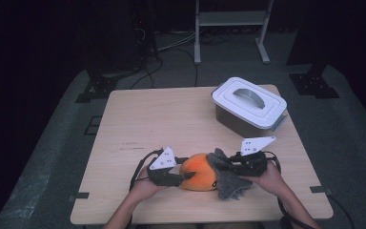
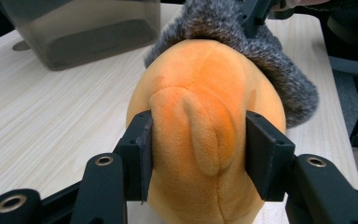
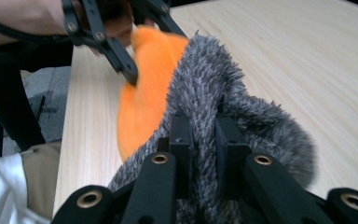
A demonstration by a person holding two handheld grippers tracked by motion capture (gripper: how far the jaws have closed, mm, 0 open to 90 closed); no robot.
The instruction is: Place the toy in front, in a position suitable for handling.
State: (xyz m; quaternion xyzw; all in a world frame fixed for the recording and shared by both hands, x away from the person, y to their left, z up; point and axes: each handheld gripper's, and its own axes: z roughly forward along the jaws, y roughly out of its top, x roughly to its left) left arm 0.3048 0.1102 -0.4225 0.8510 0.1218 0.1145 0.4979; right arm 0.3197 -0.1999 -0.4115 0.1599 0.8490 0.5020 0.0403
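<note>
Two tongs: left (image 2: 198,154) clamps orange plush (image 2: 205,116), right (image 3: 204,140) clamps grey fur (image 3: 223,93).

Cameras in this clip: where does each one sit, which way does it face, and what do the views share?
High view: above the person's table edge, facing forward and down on the table, lidded box, both forearms and claws.
Left gripper view: rides the left claw, looking along its jaws pressed on the orange plush.
Right gripper view: rides the right claw, jaws pinching grey furry cloth; a hand shows beyond.
Shared: plush and cloth show in all three.
</note>
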